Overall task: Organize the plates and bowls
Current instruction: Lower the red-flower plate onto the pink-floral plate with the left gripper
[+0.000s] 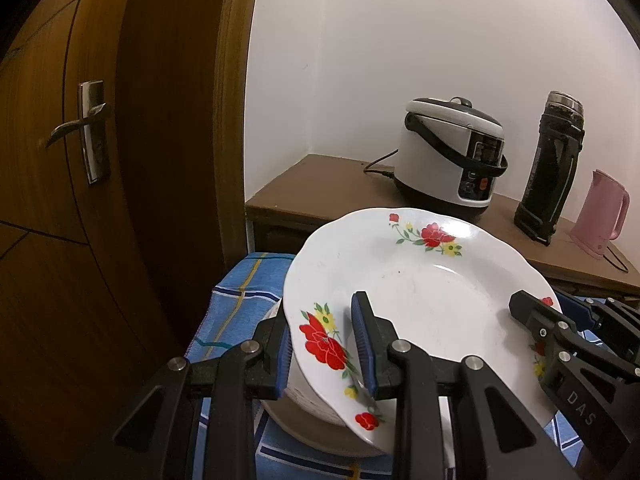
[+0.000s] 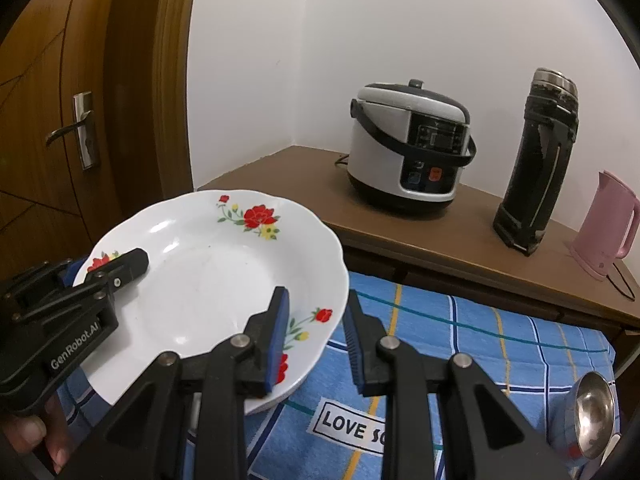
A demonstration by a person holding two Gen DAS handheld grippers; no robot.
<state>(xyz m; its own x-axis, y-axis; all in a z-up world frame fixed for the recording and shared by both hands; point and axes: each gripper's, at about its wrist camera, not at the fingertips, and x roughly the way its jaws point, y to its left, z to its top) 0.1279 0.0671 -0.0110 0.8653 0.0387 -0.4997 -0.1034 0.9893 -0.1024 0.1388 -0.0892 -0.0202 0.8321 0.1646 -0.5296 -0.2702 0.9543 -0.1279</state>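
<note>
- My left tongs (image 1: 326,354) are pinched onto the plate (image 1: 420,300): one pad inside the rim, the other outside and under it, nearly closed on that thin edge.
- My right tongs (image 2: 318,344) straddle the opposite rim the same way. The inner pad sits on the floral border, but I see a gap to the outer pad, so I can't tell whether that side really bites.
- The plate hangs between my two grips, tilted, just above a stack (image 1: 316,416) of crockery on the blue cloth (image 2: 500,344).
- Handling, as I judge it: glazed ceramic, stiff, fairly heavy for a rim pinch, slick under the pads and quick to chip if it knocks the stack.
- The scalloped rim is the only real hold; two opposite points stop it from swinging.
- Further out: a spoon (image 2: 594,416) in a bowl at my right on the cloth.
- Beyond, on the brown table (image 2: 400,232), a rice cooker (image 2: 408,152), a black flask (image 2: 536,160), a pink kettle (image 2: 608,224).
</note>
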